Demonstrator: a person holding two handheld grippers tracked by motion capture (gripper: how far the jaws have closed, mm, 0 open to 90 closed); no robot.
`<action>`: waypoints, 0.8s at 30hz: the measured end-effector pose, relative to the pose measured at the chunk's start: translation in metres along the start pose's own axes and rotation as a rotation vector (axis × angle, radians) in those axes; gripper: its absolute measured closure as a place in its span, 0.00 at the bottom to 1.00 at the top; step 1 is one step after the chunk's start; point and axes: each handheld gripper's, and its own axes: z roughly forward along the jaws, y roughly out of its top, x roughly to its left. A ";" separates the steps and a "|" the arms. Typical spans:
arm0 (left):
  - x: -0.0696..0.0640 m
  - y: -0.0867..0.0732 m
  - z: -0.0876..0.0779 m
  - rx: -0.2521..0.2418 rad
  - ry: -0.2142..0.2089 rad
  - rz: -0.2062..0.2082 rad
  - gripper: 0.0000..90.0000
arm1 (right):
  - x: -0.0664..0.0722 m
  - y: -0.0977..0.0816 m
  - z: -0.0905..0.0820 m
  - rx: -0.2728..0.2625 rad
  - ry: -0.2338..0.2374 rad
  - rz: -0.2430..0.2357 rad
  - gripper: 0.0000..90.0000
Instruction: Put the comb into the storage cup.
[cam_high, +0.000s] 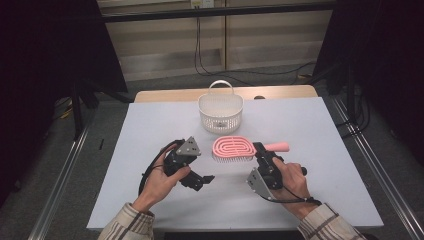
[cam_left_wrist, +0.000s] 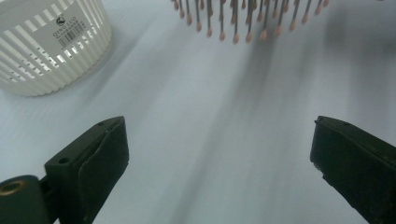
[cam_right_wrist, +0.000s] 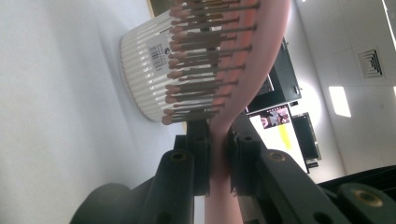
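Hairbrush (cam_high: 233, 148) clamped in right hand-held gripper (cam_high: 261, 152)

On the white basket (cam_left_wrist: 46, 46) at my eleven o'clock I see a white sticker (cam_left_wrist: 70, 31) bearing a barcode under a small round logo; its line of capitals is too blurred for me to read; the same barcode sticker (cam_right_wrist: 159, 53) faces my right tongs' view.

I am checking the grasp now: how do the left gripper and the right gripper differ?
The left gripper has open jaws with nothing between them; the right gripper is shut on the pink hairbrush, at the neck of its handle. The left points along the table; the right holds the brush lifted, bristles down. Both are black and hand-held.
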 end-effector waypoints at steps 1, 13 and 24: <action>0.001 -0.001 0.000 0.000 0.003 -0.004 0.05 | 0.000 0.000 0.000 0.001 -0.004 -0.001 0.91; 0.001 -0.004 0.002 -0.007 0.021 -0.001 0.05 | -0.006 -0.004 -0.001 -0.019 0.014 0.114 0.91; 0.003 -0.006 0.003 -0.012 0.014 -0.011 0.05 | -0.016 -0.012 0.001 -0.014 0.057 0.263 0.91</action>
